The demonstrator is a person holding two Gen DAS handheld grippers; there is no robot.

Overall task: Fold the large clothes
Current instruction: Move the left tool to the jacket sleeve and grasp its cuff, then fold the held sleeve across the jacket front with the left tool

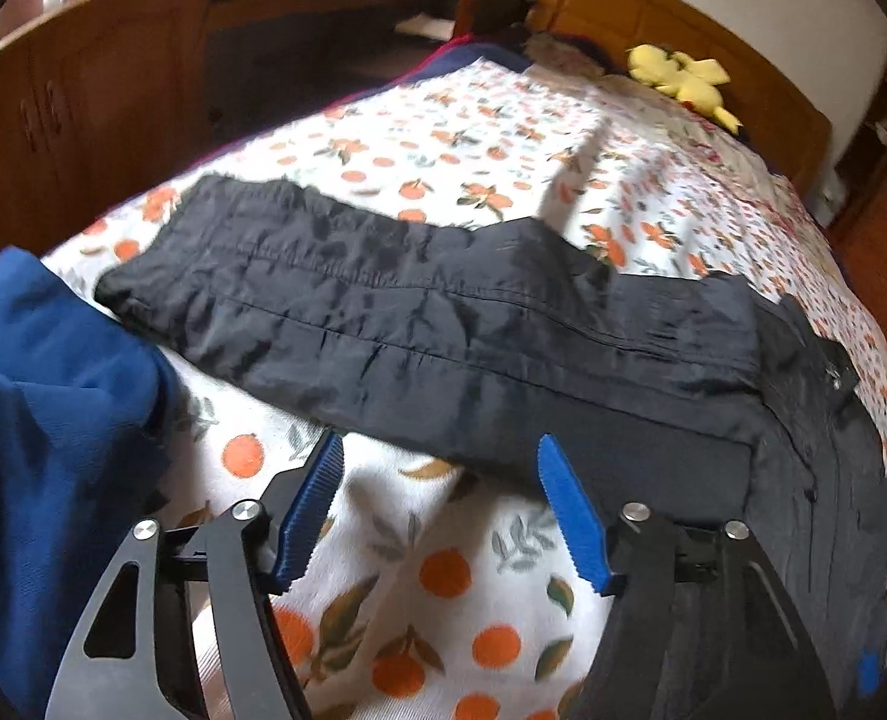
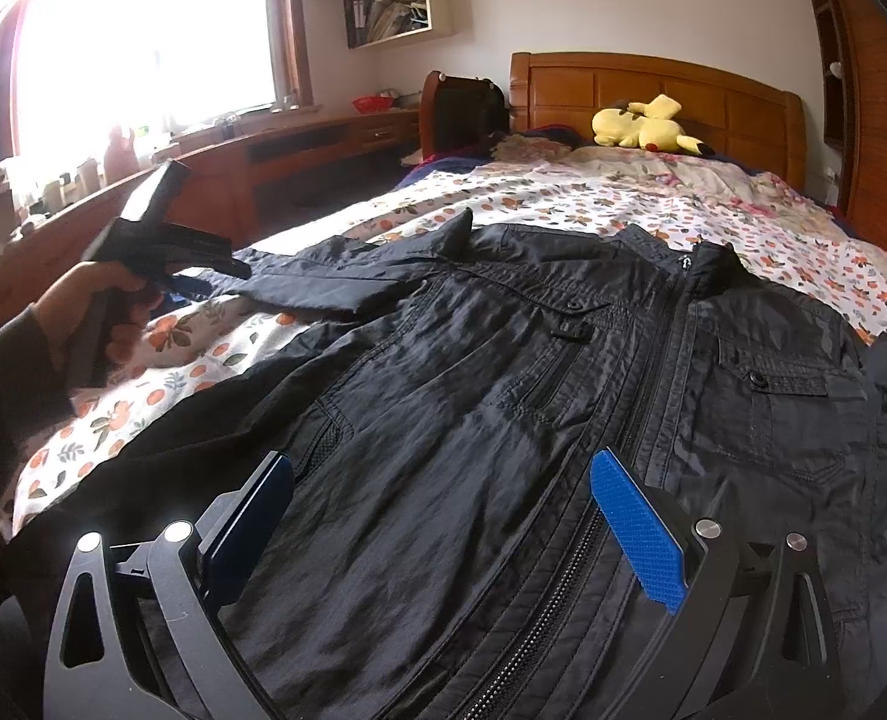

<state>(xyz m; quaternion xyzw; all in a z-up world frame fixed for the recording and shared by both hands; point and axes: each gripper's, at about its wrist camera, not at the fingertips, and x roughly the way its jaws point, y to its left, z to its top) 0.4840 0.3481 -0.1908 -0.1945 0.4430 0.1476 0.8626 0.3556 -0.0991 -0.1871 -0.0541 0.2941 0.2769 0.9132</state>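
Note:
A black zip-front jacket (image 2: 503, 360) lies front up on the orange-print bedsheet (image 1: 443, 570). Its left sleeve (image 1: 383, 300) stretches flat across the bed, away from the body. My left gripper (image 1: 437, 441) hangs open just above the sheet, its blue fingertips at the sleeve's near edge with nothing between them. In the right wrist view the same left gripper (image 2: 227, 261) shows in a person's hand (image 2: 83, 312) by the sleeve's cuff end. My right gripper (image 2: 440, 459) is open over the jacket's lower front, beside the zipper (image 2: 641, 396), and grips no cloth.
A blue garment (image 1: 41, 420) is bunched at the bed's near left edge. A yellow plush toy (image 2: 644, 126) rests by the wooden headboard (image 2: 713, 90). A wooden cabinet (image 2: 299, 156) runs along the bed's left side under a bright window (image 2: 143, 30).

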